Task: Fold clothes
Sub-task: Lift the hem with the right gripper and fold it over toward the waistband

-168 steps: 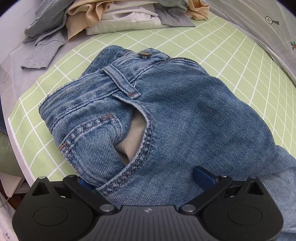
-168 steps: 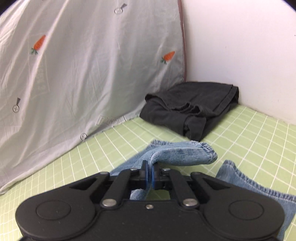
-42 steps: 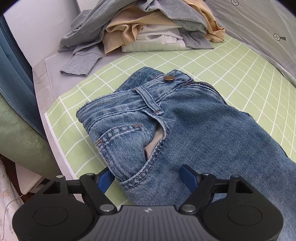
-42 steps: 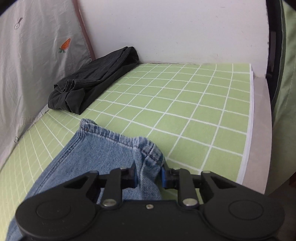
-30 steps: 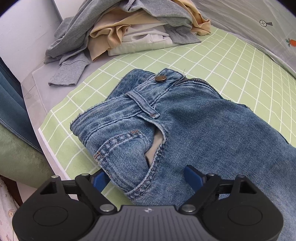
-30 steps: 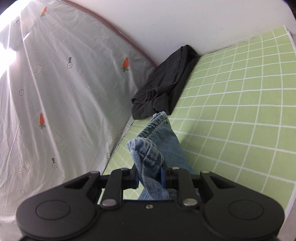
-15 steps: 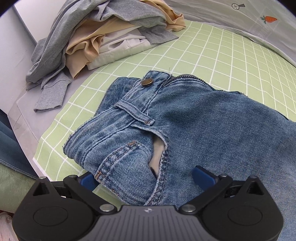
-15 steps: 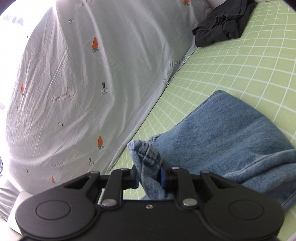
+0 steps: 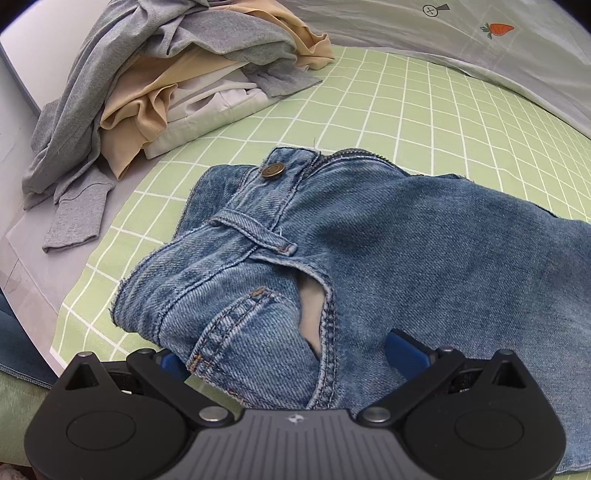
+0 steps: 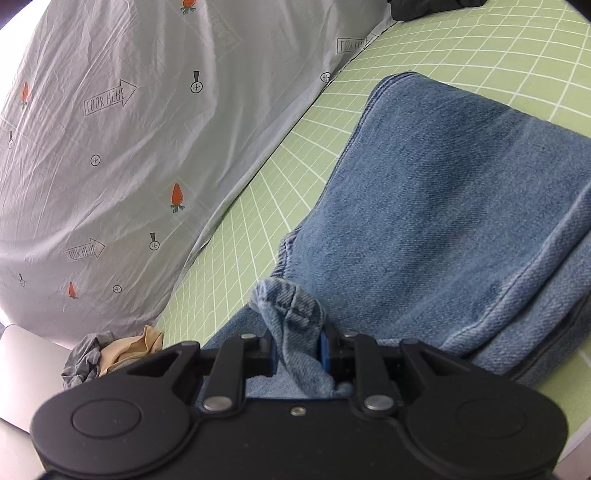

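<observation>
A pair of blue jeans (image 9: 424,236) lies on the green checked mat (image 9: 424,110), waistband and brass button toward the far side. My left gripper (image 9: 288,354) stands open, its blue pads wide apart on either side of the front pocket, not pressing on the denim. In the right wrist view the jeans (image 10: 461,206) are doubled over, a leg laid back on itself. My right gripper (image 10: 297,350) is shut on the bunched leg hem, which sticks up between its pads.
A heap of grey, tan and white clothes (image 9: 177,81) sits at the mat's far left corner, seen small as a clothes heap (image 10: 110,354) in the right view. A grey carrot-print sheet (image 10: 129,147) borders the mat. A dark garment (image 10: 424,7) lies at the far end.
My right gripper has carried the leg hem across the mat toward the waistband end, folding the leg over. My left gripper's jaws have spread wider and its view has rolled a little.
</observation>
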`<state>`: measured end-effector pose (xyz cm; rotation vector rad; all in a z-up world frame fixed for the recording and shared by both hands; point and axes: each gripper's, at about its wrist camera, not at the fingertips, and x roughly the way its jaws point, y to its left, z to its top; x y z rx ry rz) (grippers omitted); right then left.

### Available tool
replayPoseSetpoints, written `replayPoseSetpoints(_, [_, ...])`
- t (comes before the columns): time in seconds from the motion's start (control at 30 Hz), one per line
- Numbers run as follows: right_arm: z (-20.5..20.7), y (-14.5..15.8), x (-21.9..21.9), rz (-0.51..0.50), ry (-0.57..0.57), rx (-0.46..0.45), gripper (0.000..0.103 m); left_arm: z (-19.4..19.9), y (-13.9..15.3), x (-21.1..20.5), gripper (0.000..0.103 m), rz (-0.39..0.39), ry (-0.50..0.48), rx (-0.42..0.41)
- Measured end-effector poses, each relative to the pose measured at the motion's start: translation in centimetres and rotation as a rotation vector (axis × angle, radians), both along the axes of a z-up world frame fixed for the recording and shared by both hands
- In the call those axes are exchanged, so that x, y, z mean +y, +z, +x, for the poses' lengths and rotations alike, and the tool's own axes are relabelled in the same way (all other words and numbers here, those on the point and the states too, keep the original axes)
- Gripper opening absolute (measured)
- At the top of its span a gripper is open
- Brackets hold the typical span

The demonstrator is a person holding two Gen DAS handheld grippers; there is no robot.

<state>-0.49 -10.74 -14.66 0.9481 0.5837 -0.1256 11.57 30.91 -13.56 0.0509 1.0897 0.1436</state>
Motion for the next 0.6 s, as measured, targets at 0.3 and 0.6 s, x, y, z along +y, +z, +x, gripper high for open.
replayPoseSetpoints(0.3, [-0.7, 0.0, 3.3, -0.065, 0.117, 0.009, 0.022, 0.1, -0.3, 0.4, 0.103, -0.023, -0.026, -0.001])
replayPoseSetpoints(0.6, [0.5, 2.3, 7.6, -0.410, 0.150, 0.123, 0.057, 0.1, -0.6, 1.0, 0.103, -0.057, -0.045, 0.006])
